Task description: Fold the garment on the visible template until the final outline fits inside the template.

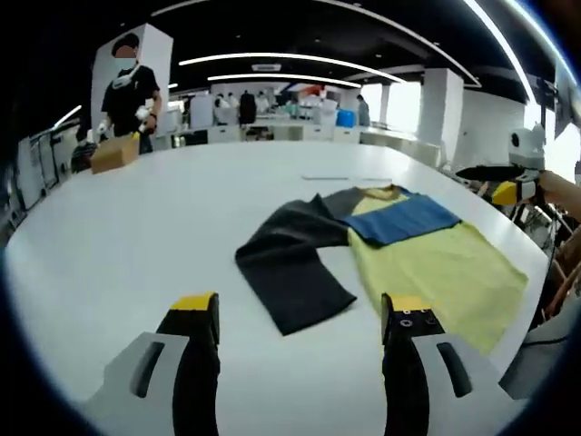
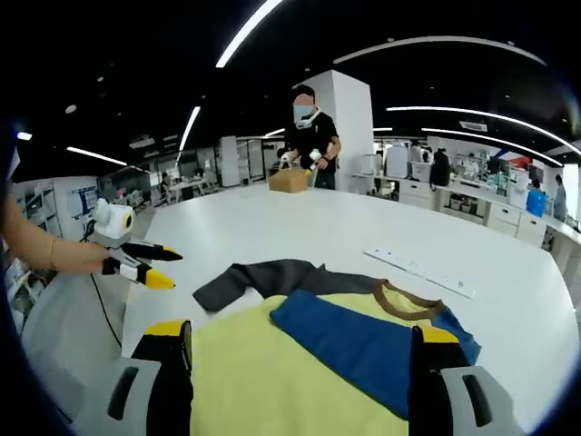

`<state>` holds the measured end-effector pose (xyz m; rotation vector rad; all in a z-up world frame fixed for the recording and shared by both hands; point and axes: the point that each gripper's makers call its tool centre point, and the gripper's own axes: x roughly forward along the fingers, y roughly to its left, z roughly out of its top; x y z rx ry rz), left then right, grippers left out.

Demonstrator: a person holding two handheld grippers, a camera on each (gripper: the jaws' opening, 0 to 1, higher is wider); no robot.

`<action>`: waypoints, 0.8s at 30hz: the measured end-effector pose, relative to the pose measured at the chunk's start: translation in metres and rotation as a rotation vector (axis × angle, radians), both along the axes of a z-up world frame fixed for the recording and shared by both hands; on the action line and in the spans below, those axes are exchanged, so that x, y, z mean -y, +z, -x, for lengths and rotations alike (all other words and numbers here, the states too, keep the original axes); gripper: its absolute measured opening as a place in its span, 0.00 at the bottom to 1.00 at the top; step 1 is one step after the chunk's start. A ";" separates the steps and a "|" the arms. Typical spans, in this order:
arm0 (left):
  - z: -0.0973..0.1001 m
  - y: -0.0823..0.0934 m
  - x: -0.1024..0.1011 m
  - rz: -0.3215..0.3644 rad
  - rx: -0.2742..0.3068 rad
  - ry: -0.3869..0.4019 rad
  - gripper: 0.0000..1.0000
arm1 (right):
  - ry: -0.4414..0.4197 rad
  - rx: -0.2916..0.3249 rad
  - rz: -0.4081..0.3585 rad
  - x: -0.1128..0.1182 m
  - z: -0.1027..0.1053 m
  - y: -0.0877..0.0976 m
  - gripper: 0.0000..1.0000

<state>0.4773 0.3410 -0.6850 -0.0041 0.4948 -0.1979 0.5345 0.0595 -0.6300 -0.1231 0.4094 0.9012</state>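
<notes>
While both grippers hang above the white table [image 1: 118,236] with nothing between their jaws, the garment [image 1: 436,263] lies flat on the table's near right part in the left gripper view, directly under the jaws in the right gripper view. Left gripper [image 1: 300,318]: jaws spread wide, empty, aimed toward the dark sleeve [image 1: 290,272]. Right gripper [image 2: 300,350]: jaws spread wide, empty, over the yellow body. Blue sleeve [image 1: 404,218] already lies folded across the chest; dark sleeve lies outstretched on the table, away from the body. Collar [image 2: 404,298] at the far end in both views, hem nearest the person; long axis runs collar to hem, away from the right gripper. No template outline can be made out on the table. Judgement: next is folding the dark sleeve in. Best done by pinching near the cuff, lifting low, laying it across the chest without dragging the blue sleeve, and smoothing before any hem-to-collar fold.
</notes>
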 end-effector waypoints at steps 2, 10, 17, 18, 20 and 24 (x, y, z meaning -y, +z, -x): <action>-0.005 -0.001 -0.006 -0.004 -0.003 0.017 0.64 | -0.007 -0.003 -0.001 0.004 0.003 0.000 0.99; -0.025 0.002 -0.017 -0.017 0.015 0.048 0.55 | -0.024 -0.004 -0.014 0.020 0.015 0.004 0.99; -0.042 -0.001 -0.024 -0.012 0.020 0.067 0.46 | -0.028 -0.009 -0.003 0.035 0.026 0.002 0.99; -0.044 -0.001 -0.026 -0.014 0.021 0.068 0.45 | -0.026 -0.009 0.001 0.036 0.027 0.002 0.99; -0.049 -0.004 -0.029 -0.018 0.013 0.072 0.41 | -0.023 -0.008 0.005 0.038 0.030 0.002 0.99; -0.061 -0.010 -0.037 -0.012 0.004 0.093 0.35 | -0.027 -0.013 -0.008 0.041 0.035 0.004 0.99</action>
